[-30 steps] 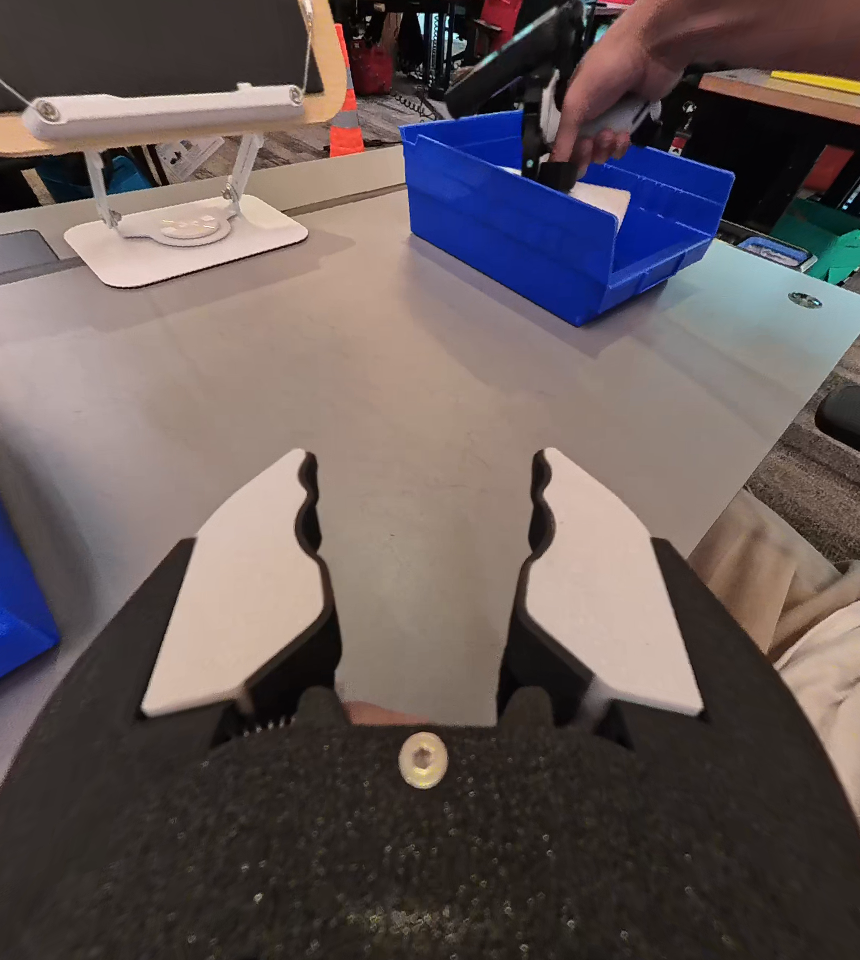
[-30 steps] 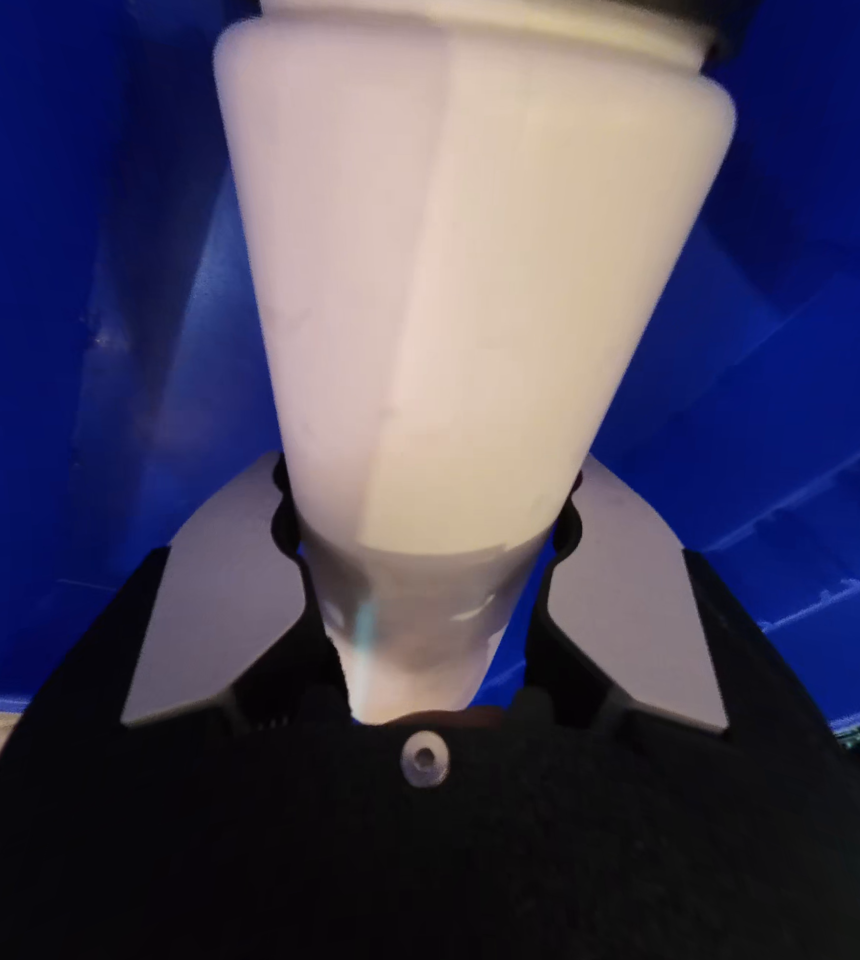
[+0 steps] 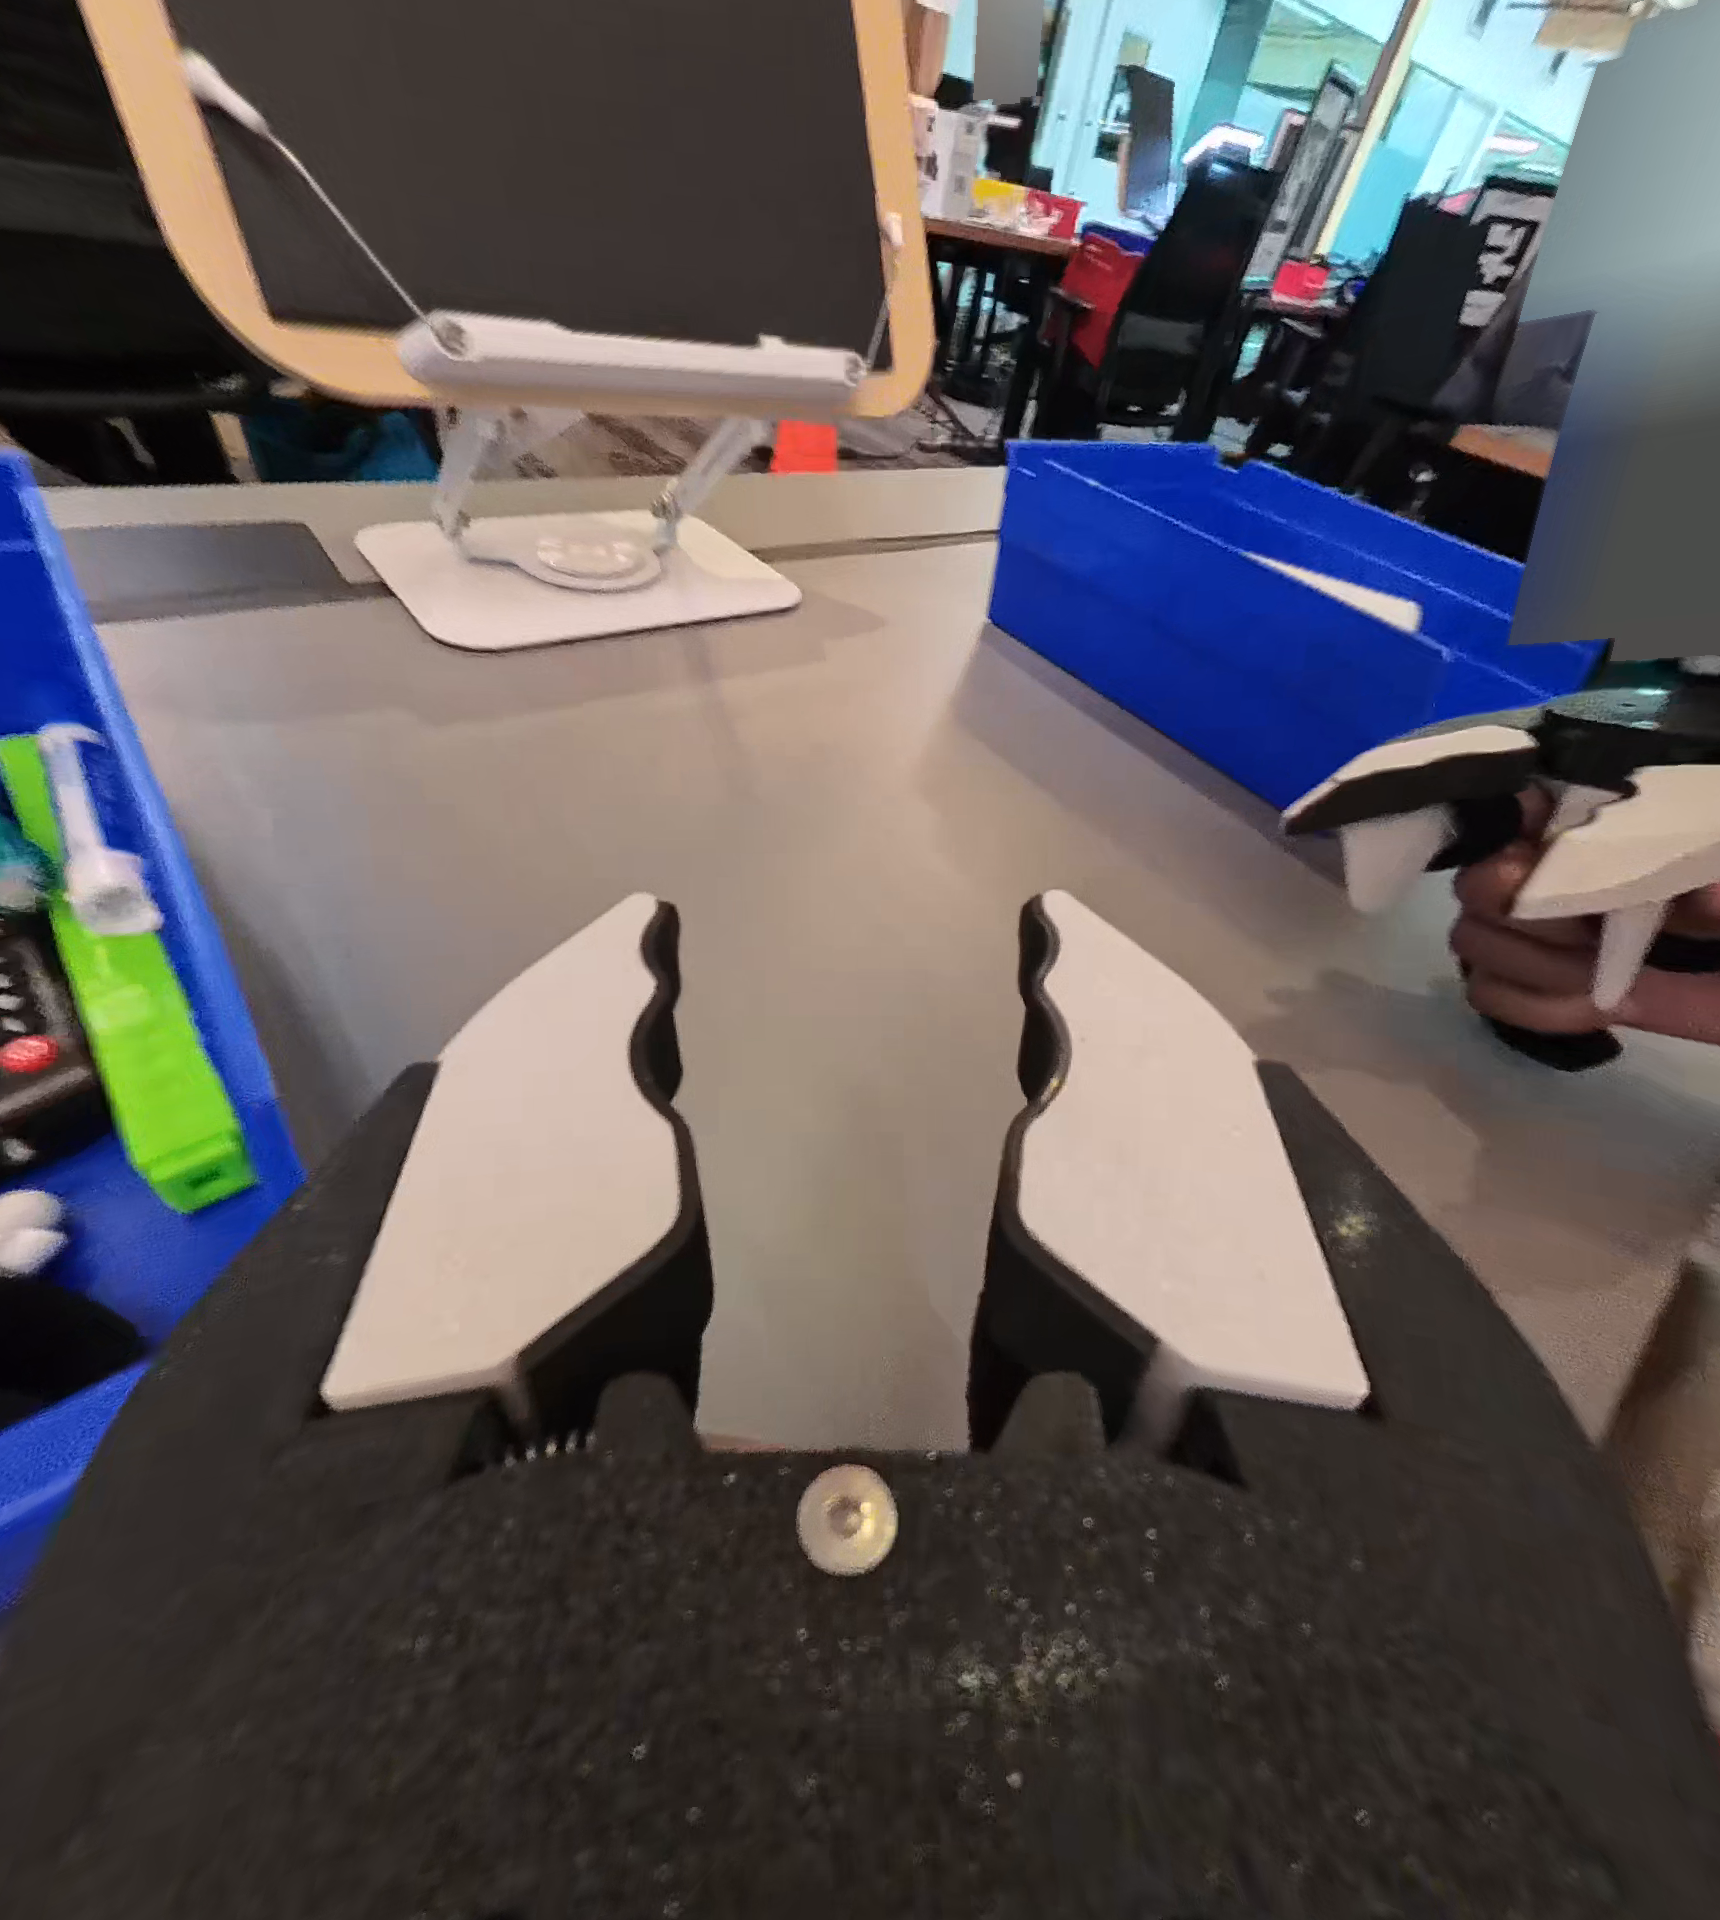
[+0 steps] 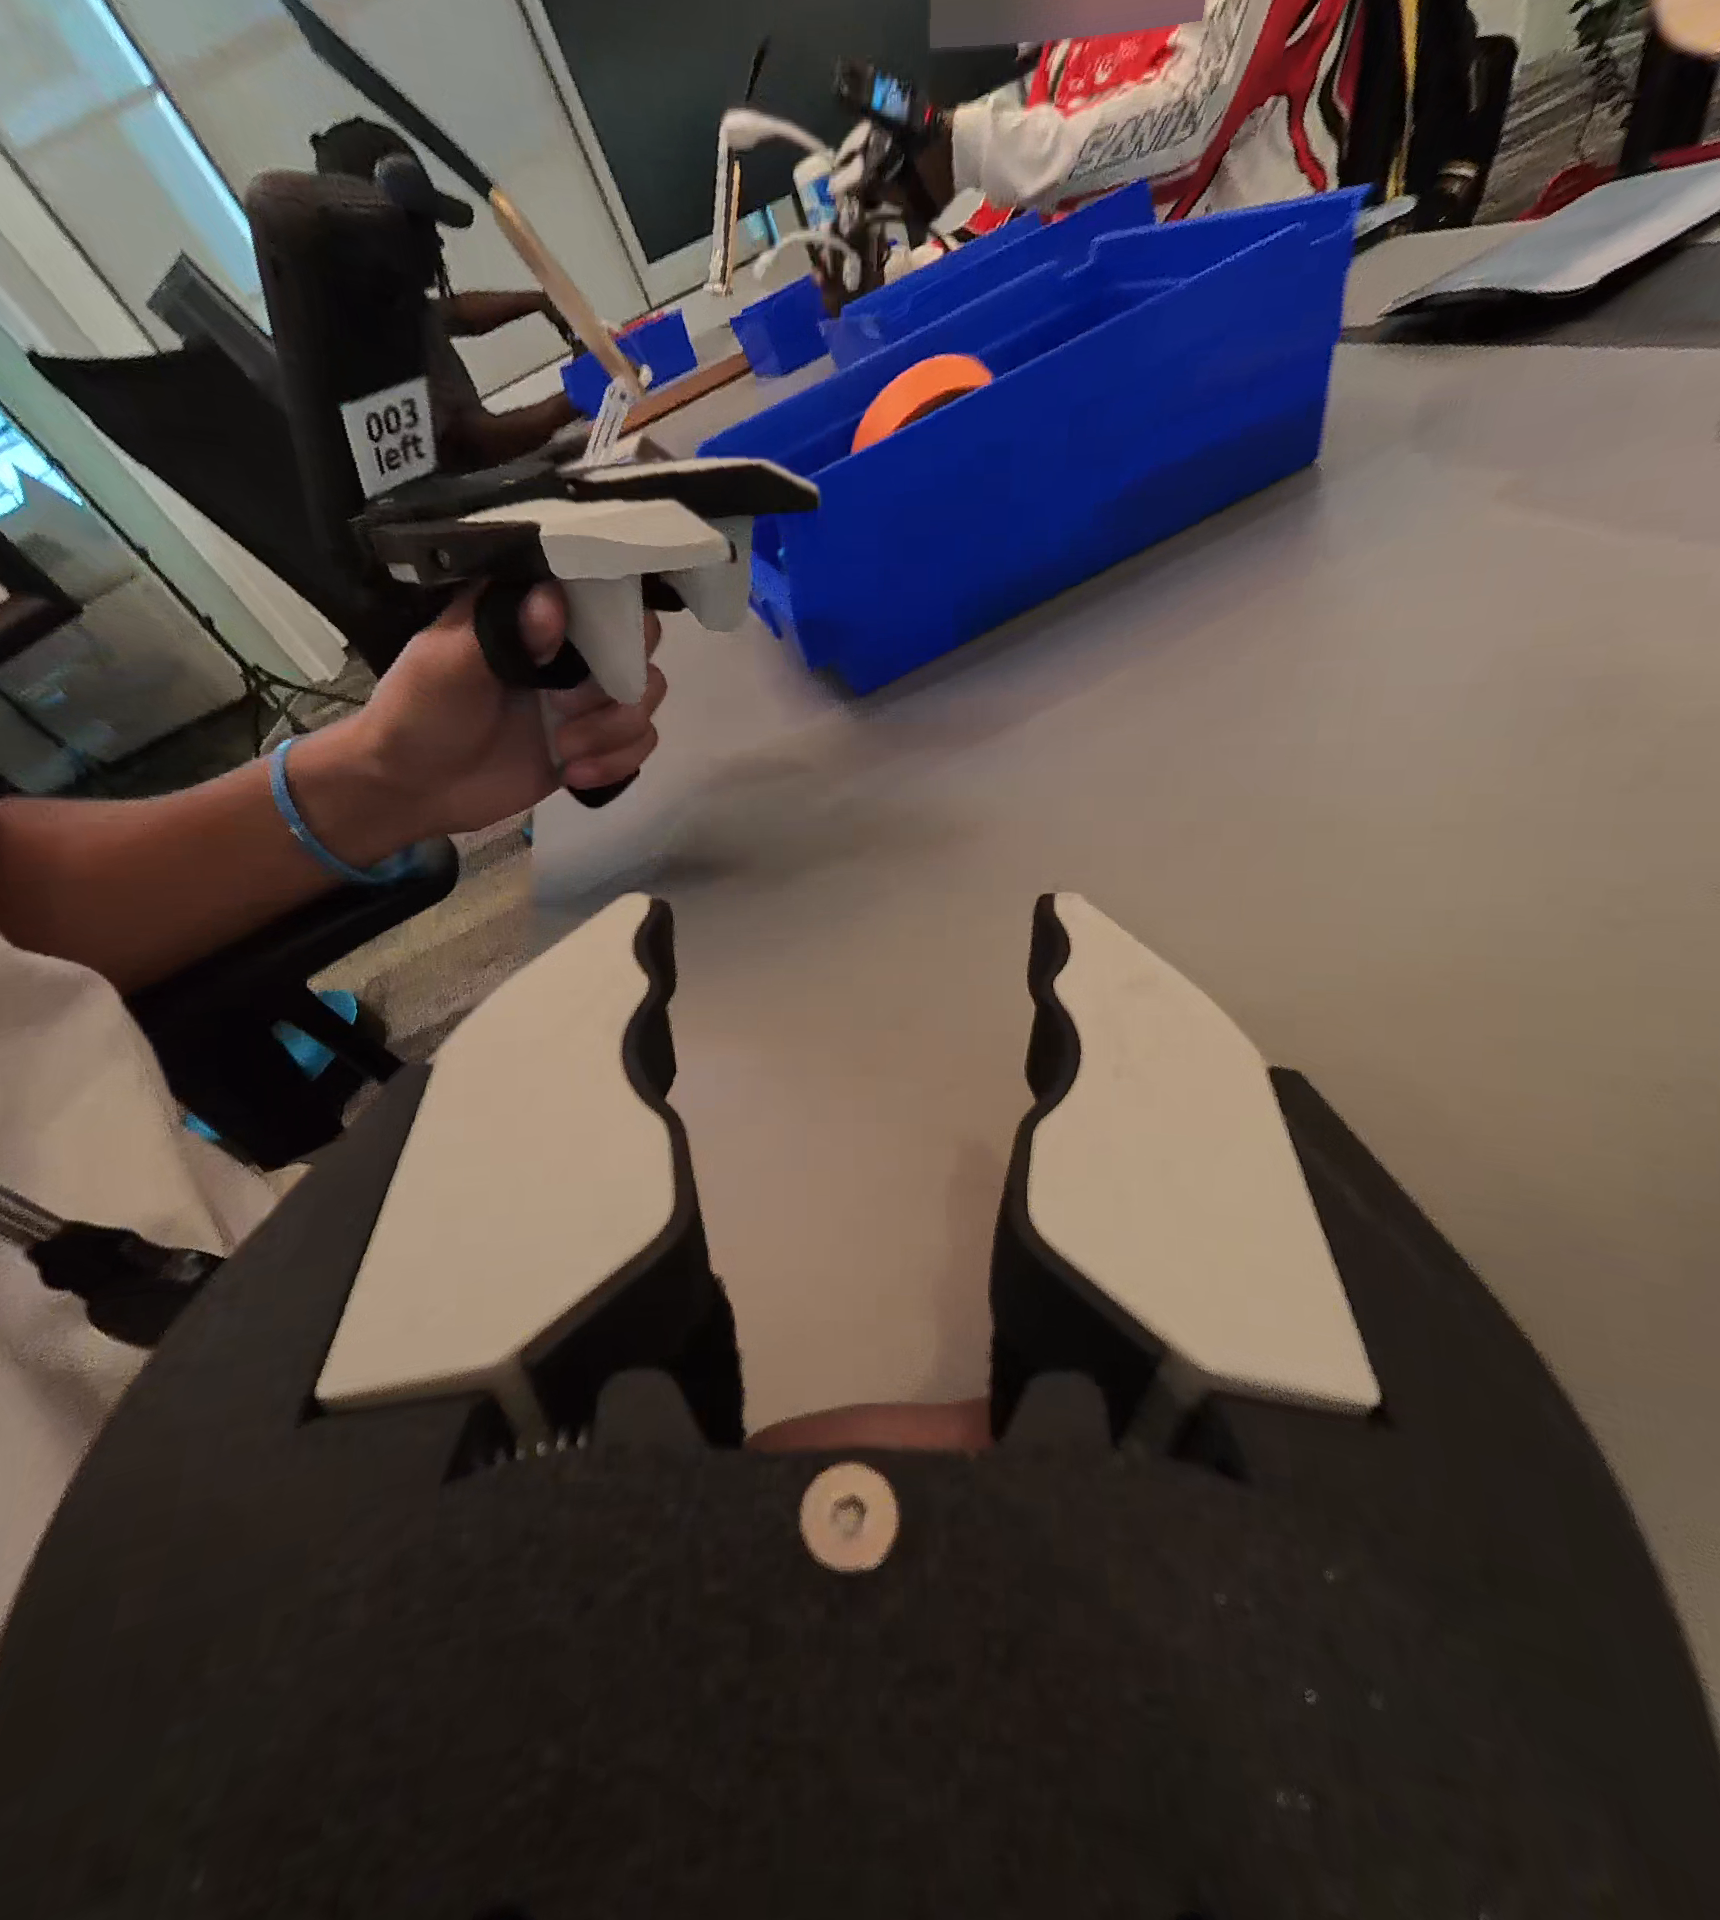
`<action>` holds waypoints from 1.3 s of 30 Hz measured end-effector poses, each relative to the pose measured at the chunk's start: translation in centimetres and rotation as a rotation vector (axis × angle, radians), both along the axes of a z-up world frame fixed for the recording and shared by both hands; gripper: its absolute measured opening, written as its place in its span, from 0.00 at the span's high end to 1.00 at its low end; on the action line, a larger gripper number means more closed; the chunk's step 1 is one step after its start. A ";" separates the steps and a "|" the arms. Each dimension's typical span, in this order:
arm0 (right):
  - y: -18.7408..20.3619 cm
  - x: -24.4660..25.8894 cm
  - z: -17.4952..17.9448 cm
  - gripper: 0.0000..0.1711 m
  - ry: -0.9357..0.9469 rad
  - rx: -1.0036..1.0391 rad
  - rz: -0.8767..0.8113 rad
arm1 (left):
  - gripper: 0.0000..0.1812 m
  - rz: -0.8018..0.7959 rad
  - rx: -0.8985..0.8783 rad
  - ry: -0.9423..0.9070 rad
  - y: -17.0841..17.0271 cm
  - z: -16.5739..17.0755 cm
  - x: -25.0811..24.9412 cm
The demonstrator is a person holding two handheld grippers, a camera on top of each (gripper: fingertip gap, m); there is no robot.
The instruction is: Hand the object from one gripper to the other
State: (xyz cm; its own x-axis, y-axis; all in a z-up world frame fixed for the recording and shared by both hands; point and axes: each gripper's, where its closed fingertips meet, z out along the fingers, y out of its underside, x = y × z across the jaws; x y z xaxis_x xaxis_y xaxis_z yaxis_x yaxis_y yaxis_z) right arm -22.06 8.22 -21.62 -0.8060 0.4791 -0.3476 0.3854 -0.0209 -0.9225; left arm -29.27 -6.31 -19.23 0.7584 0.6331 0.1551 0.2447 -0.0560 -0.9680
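You are holding both grippers, left [image 3: 845, 997] and right [image 4: 851, 997], spread wide and gripping nothing, over the bare grey table [image 3: 835, 769]. The white object [image 3: 1355, 597] is lying in the blue bin [image 3: 1199, 623] beside your right gripper; another bin [image 4: 1043, 499] is holding an orange roll [image 4: 918, 400].

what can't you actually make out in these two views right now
- Left wrist view: the right bin's floor is hidden by its own near wall; only a white edge shows above it.
- Left wrist view: the left bin is cut off by the picture edge, its contents blurred.
- Right wrist view: an orange roll is half hidden behind the bin wall.
- Neither view shows which object gets handed over; the left gripper and right gripper are both open and empty.
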 end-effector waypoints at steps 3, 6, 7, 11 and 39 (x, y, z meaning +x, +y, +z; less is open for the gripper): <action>1.1 -0.4 0.1 0.62 -0.002 -0.016 -0.029 | 0.68 0.184 -0.084 0.061 -3.0 1.4 -3.1; 1.8 -0.4 -0.6 0.61 0.001 0.033 -0.039 | 0.64 0.380 -0.282 -0.041 -8.5 1.6 -7.5; 1.9 -0.4 -0.8 0.61 0.011 0.051 -0.045 | 0.61 0.447 -0.347 -0.092 -10.7 1.3 -9.0; 1.7 -0.1 -0.8 0.61 0.014 0.055 -0.033 | 0.61 0.628 -0.685 -0.159 -18.1 -0.3 -14.4; 0.2 -3.2 0.9 0.66 0.026 0.040 -0.082 | 0.86 0.400 -0.320 0.025 -11.1 8.2 -14.9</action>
State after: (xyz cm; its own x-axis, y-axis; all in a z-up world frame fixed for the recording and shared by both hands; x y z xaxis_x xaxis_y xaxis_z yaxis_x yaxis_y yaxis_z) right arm -25.25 8.41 -20.72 -0.7719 0.5570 -0.3067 0.3602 -0.0144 -0.9328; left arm -44.22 -17.38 -11.06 0.4479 0.8874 -0.1091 0.2847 -0.2572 -0.9235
